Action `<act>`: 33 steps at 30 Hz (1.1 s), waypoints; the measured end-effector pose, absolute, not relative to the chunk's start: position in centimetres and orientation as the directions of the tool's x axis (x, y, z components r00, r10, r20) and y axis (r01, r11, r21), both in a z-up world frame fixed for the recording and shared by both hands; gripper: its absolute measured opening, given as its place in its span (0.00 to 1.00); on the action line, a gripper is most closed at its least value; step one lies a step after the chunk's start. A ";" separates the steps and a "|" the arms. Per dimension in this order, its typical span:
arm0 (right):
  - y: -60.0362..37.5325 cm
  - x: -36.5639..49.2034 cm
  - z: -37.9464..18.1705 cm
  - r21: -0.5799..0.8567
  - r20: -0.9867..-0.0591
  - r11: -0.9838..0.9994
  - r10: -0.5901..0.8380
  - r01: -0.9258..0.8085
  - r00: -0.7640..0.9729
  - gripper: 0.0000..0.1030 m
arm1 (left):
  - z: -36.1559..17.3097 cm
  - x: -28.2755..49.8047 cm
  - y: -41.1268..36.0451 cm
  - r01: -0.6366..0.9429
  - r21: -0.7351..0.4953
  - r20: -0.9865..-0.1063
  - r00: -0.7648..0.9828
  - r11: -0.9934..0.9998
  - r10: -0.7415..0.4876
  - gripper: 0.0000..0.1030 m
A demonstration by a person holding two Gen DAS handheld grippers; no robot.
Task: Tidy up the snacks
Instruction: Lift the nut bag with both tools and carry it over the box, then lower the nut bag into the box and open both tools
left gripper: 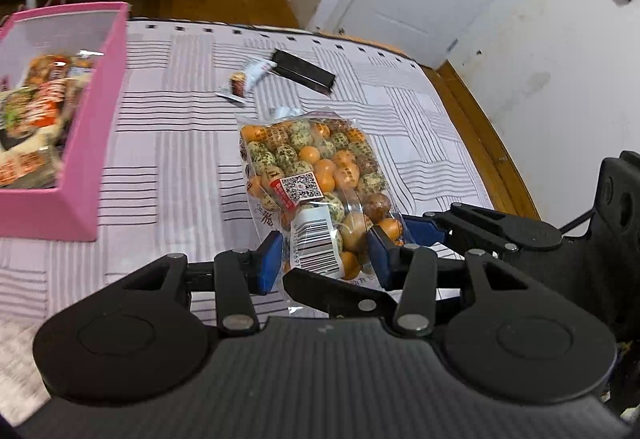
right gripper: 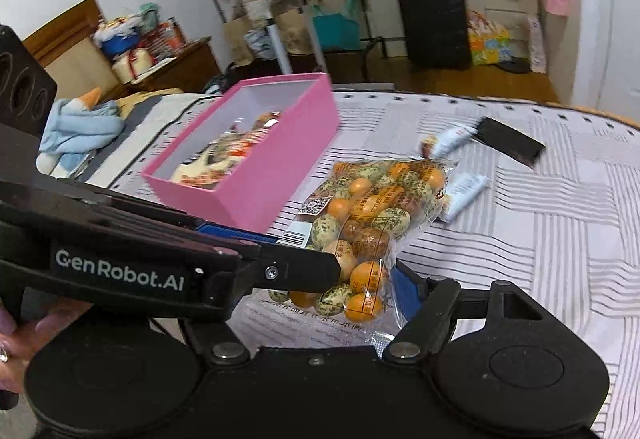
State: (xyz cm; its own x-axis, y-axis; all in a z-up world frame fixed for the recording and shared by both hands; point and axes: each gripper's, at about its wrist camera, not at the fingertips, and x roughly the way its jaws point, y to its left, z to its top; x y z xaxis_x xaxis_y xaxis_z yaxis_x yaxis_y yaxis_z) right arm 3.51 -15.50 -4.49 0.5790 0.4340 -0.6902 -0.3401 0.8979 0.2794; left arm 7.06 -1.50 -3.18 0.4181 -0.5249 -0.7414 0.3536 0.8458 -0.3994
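Observation:
A clear bag of orange and speckled egg-shaped snacks (left gripper: 316, 175) lies on the striped bed, also in the right wrist view (right gripper: 372, 215). My left gripper (left gripper: 322, 259) has its blue pads on either side of the bag's near end, closed on it. My right gripper (right gripper: 360, 291) is at the same end of the bag; its left finger is hidden behind the left gripper, so its state is unclear. A pink box (left gripper: 100, 111) holding several snack packs sits to the left, also in the right wrist view (right gripper: 280, 163).
Small white snack packets (left gripper: 250, 77) and a black flat pack (left gripper: 304, 71) lie further up the bed. Another white packet (right gripper: 464, 195) lies by the bag. The bed's wooden edge (left gripper: 480, 143) and a white wall are at right. A suitcase (right gripper: 434, 19) stands beyond.

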 end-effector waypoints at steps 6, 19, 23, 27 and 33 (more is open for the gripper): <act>-11.7 4.1 -2.7 0.254 -0.670 0.867 0.478 -0.429 0.569 0.76 | -1.5 6.2 2.9 0.302 -0.404 -0.713 0.487 0.864 -0.504 0.43; -2.0 12.3 -2.3 0.234 -0.601 0.784 0.581 -0.574 0.549 0.76 | -0.8 11.7 13.2 0.162 -0.365 -0.664 0.645 0.917 -0.378 0.44; -0.3 16.1 -3.3 0.246 -0.598 0.775 0.594 -0.582 0.538 0.76 | -1.8 15.8 15.3 0.136 -0.360 -0.667 0.654 0.923 -0.356 0.43; 1.2 20.1 -4.7 0.263 -0.605 0.745 0.623 -0.614 0.496 0.76 | -3.2 19.4 16.7 0.085 -0.352 -0.686 0.654 0.932 -0.319 0.43; 2.8 24.5 -7.2 0.284 -0.623 0.708 0.648 -0.646 0.437 0.76 | -6.1 23.9 18.4 0.003 -0.358 -0.711 0.647 0.934 -0.275 0.43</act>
State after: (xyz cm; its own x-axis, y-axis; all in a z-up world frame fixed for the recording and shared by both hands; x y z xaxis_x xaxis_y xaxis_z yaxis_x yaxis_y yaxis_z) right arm 24.53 2.77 -7.16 0.4371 0.6484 -0.6233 -0.6463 0.7084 0.2837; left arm 23.95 18.45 -6.11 0.6470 -0.2752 -0.7111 0.0031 0.9336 -0.3584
